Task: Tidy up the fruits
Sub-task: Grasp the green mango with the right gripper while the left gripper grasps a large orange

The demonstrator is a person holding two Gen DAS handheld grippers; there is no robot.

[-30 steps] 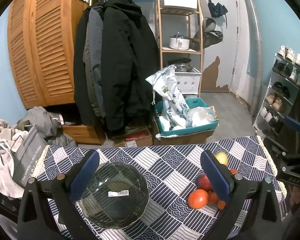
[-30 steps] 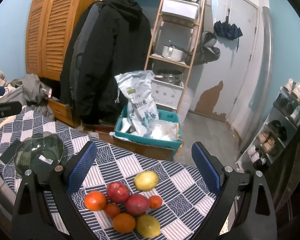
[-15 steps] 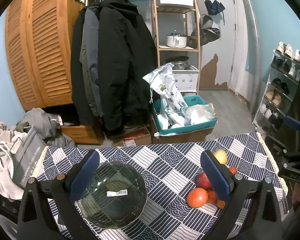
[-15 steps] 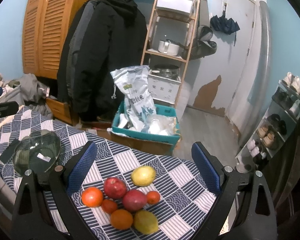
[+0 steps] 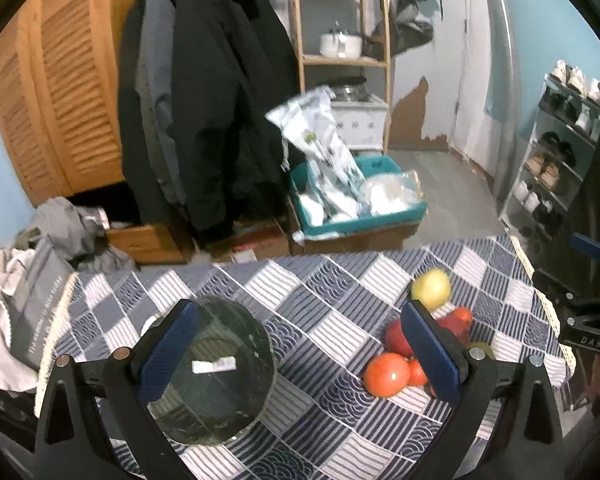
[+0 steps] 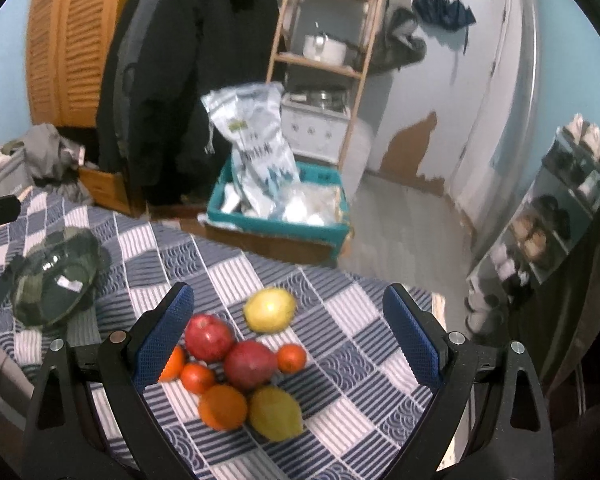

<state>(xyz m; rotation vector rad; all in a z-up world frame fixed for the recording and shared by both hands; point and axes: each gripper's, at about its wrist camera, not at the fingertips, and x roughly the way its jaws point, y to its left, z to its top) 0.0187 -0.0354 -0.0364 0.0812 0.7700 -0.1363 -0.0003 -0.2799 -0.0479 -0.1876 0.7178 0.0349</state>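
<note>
A dark glass bowl (image 5: 212, 372) with a white sticker sits on the checked tablecloth (image 5: 308, 296), just ahead of my open left gripper (image 5: 300, 360). To its right lies a cluster of fruit: a yellow lemon (image 5: 431, 288), a red apple (image 5: 396, 338) and an orange (image 5: 386, 374). In the right wrist view my open right gripper (image 6: 290, 340) hovers over the same cluster: two red apples (image 6: 209, 337) (image 6: 250, 364), a lemon (image 6: 270, 310), another lemon (image 6: 276, 412), an orange (image 6: 222, 406) and small tangerines (image 6: 292, 358). The bowl (image 6: 56, 276) lies to the left.
Beyond the table's far edge stand a teal crate (image 5: 360, 208) with plastic bags on a cardboard box, hanging dark coats (image 5: 220, 112), a wooden shelf (image 5: 340, 60) and a shoe rack (image 5: 556, 152). Clothes and a grey bag (image 5: 36, 312) lie left of the table.
Both grippers have tilted down and moved closer to the table. The right gripper now hangs nearer above the fruit cluster. Both stay open and hold nothing.
</note>
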